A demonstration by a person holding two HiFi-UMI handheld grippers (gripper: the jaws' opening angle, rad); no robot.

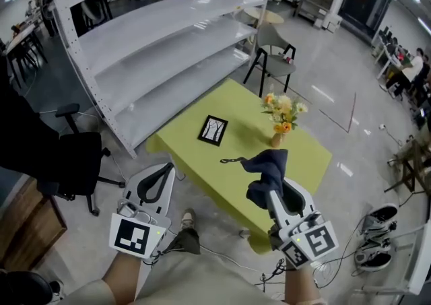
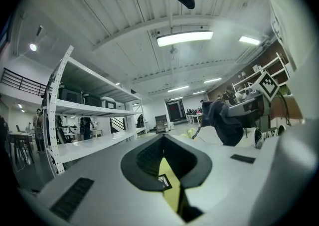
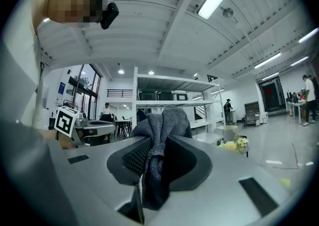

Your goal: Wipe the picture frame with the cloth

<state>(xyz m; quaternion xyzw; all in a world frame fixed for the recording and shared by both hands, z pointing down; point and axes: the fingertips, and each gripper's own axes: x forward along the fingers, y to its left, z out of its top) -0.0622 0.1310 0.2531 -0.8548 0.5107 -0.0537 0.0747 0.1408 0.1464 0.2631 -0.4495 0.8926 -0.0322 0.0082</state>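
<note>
A black-edged picture frame (image 1: pixel 213 130) lies flat on the yellow-green table (image 1: pixel 306 155), towards its far left part. My right gripper (image 1: pixel 269 188) hovers over the table's near edge, shut on a dark blue cloth (image 1: pixel 267 167) that bunches up above the jaws; a thin strand hangs off it to the left. In the right gripper view the cloth (image 3: pixel 162 125) fills the gap of the right gripper (image 3: pixel 154 146). My left gripper (image 1: pixel 163 169) is held left of the table, off its edge, jaws shut with nothing in them. Through the slit of the left gripper (image 2: pixel 162 142) a sliver of table and the frame (image 2: pixel 163 182) shows.
A vase of flowers (image 1: pixel 281 115) stands on the table right of the frame. White metal shelving (image 1: pixel 155 48) runs behind the table, with a chair (image 1: pixel 273 54) beyond it. A black office chair (image 1: pixel 77 155) is at the left; shoes (image 1: pixel 377 219) and cables lie on the floor at the right.
</note>
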